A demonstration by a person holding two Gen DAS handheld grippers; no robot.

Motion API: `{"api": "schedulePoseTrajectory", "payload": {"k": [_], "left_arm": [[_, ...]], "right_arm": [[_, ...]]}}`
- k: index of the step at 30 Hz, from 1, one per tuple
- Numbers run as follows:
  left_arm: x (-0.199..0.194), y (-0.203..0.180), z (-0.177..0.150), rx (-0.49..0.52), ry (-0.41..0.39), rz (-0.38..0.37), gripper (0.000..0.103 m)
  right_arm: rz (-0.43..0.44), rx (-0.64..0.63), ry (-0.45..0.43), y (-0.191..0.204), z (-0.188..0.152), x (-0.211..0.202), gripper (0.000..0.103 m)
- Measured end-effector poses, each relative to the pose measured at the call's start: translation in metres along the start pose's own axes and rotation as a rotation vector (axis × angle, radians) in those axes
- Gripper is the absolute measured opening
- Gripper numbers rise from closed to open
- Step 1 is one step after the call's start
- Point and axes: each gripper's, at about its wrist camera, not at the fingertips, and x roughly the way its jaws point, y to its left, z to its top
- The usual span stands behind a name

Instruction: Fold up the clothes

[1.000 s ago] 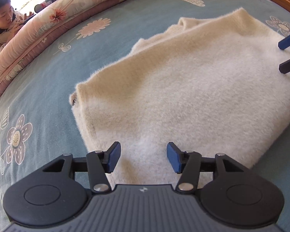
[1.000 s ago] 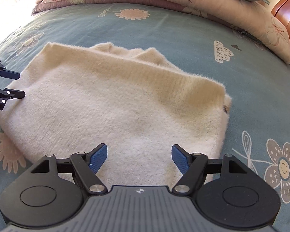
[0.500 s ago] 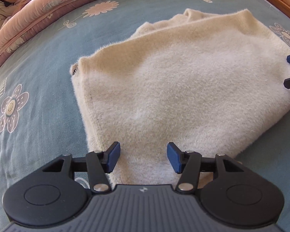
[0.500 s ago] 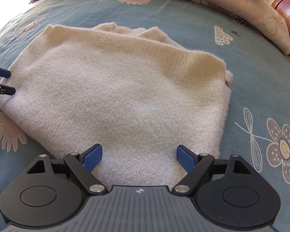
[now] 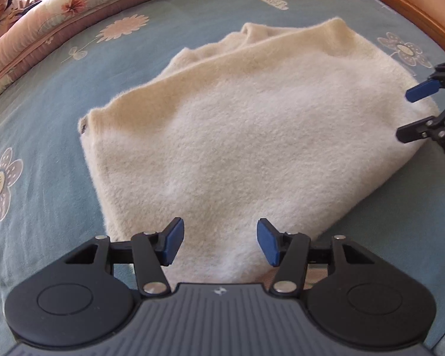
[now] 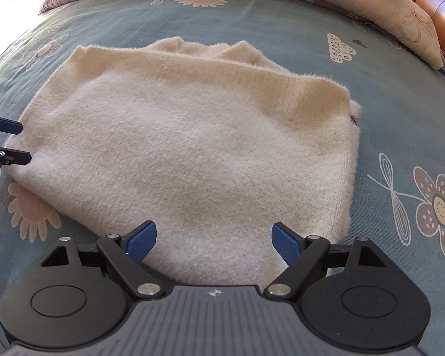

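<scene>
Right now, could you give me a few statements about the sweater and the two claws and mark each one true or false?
1. The cream sweater lies folded on a blue flowered bedspread. True.
2. The left claw is shut on the sweater. False: its jaws stand apart, with the sweater's near edge between them, not pinched.
3. The right claw is open. True.
4. The sweater hangs in the air between both claws. False: it rests flat on the bedspread.
5. A rolled pink quilt lies along the far side of the bed. True.
6. The quilt covers the sweater. False: they lie apart, with bare bedspread between them.
</scene>
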Motion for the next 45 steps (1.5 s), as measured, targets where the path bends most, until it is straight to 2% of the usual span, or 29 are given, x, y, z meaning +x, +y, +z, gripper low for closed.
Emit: {"api": "schedulePoseTrajectory", "payload": {"k": [4, 5, 9, 12, 14, 16, 19, 21, 25, 28, 33, 37, 40, 45], "left_arm": [[0.005, -0.01, 0.021, -0.019, -0.018, -0.244, 0.057], [0.008, -0.007, 0.023, -0.053, -0.002, -0.286, 0.058], [0.023, 0.012, 0.027, -0.204, 0.074, -0.445, 0.062], [0.034, 0.026, 0.03, -0.318, 0.131, -0.563, 0.064], [0.042, 0.035, 0.032, -0.394, 0.169, -0.641, 0.067], [0.046, 0.038, 0.033, -0.465, 0.192, -0.676, 0.067], [0.051, 0.03, 0.036, -0.483, 0.241, -0.638, 0.068], [0.059, 0.024, 0.034, -0.489, 0.274, -0.573, 0.068], [0.067, 0.027, 0.019, -0.559, 0.289, -0.489, 0.068], [0.062, 0.035, 0.01, -0.623, 0.282, -0.472, 0.07], [0.047, 0.055, -0.009, -0.69, 0.299, -0.339, 0.07], [0.037, 0.065, -0.025, -0.637, 0.315, -0.138, 0.07], [0.036, 0.065, -0.026, -0.651, 0.324, -0.11, 0.07], [0.039, 0.049, -0.019, -0.566, 0.34, -0.044, 0.07]], "right_arm": [[0.163, 0.085, -0.017, 0.022, 0.01, -0.002, 0.088], [0.212, 0.094, -0.022, 0.025, 0.011, -0.003, 0.088], [0.39, 0.106, 0.059, 0.029, 0.013, 0.009, 0.088], [0.474, 0.101, 0.122, 0.025, 0.009, 0.018, 0.088], [0.528, 0.119, 0.122, 0.02, 0.009, 0.019, 0.088], [0.572, 0.153, 0.113, 0.016, 0.01, 0.018, 0.089], [0.619, 0.175, 0.084, 0.017, 0.014, 0.02, 0.092], [0.645, 0.18, 0.063, 0.019, 0.017, 0.022, 0.092], [0.581, 0.166, 0.096, 0.026, 0.017, 0.041, 0.092], [0.551, 0.172, 0.104, 0.013, 0.011, 0.038, 0.092], [0.47, 0.205, 0.116, -0.034, -0.005, 0.017, 0.092], [0.422, 0.244, 0.137, -0.072, -0.019, 0.01, 0.092], [0.428, 0.259, 0.14, -0.088, -0.026, 0.01, 0.092], [0.459, 0.254, 0.139, -0.096, -0.029, 0.015, 0.092]]}}
